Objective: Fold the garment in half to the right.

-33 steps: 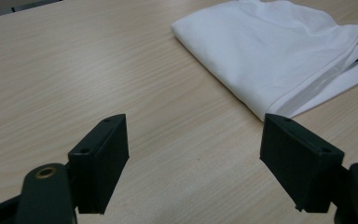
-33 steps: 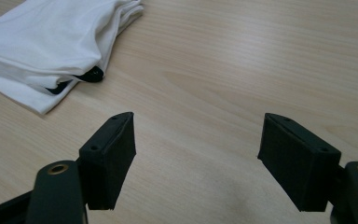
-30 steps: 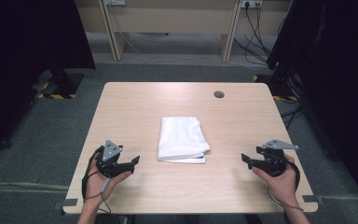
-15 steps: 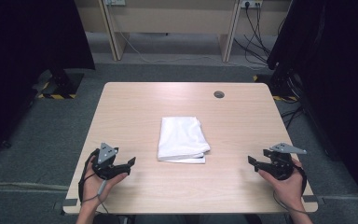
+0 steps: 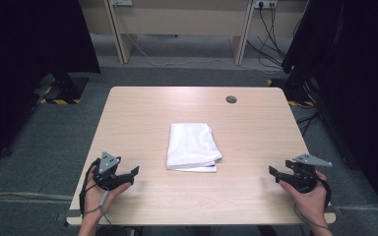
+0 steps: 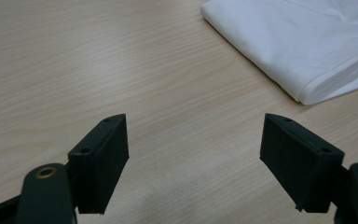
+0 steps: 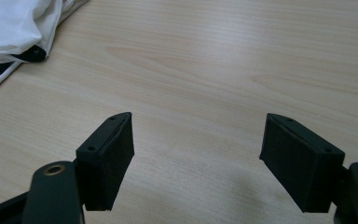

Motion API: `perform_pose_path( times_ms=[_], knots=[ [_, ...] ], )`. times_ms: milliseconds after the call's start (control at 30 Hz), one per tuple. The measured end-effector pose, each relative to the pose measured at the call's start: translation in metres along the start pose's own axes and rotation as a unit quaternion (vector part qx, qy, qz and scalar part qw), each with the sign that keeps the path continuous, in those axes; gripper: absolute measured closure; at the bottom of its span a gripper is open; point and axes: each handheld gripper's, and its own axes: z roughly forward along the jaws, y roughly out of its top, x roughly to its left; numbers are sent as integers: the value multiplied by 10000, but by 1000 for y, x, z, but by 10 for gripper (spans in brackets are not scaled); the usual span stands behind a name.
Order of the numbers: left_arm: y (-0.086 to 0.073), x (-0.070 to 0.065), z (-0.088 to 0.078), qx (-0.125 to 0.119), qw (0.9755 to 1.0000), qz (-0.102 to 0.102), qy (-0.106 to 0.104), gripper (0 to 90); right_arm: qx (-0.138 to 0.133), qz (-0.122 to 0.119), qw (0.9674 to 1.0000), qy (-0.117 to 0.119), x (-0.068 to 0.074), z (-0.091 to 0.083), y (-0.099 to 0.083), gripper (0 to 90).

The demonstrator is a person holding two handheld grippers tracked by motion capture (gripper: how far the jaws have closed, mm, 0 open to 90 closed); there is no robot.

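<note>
A folded white cloth [image 5: 193, 146] lies in the middle of the wooden table [image 5: 142, 113]. My left gripper [image 5: 134, 172] rests near the front left corner, jaws wide open and empty, pointing right toward the cloth. In the left gripper view the cloth [image 6: 303, 42] lies ahead at the upper right, beyond the gripper [image 6: 193, 158]. My right gripper [image 5: 274, 173] sits near the front right corner, open with nothing between its jaws. In the right gripper view [image 7: 196, 158] the cloth's edge [image 7: 14, 32] shows at the upper left, with a dark patch in its folds.
A round cable hole [image 5: 231, 99] sits in the table's far right part. Desk legs and cables stand behind the table. Dark curtains hang on both sides, and grey carpet surrounds the table.
Both hands have drawn back toward the front edge. The right gripper has shifted slightly outward to the right. The cloth has not moved.
</note>
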Motion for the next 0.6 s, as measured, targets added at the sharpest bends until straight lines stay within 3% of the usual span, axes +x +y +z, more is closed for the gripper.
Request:
perform_pose_path(
  times_ms=[600],
  knots=[
    [-7, 8, 2, -1, 9999, -77, 113, 229, -68, 177, 9995, -246, -17, -6, -8, 254]
  ],
)
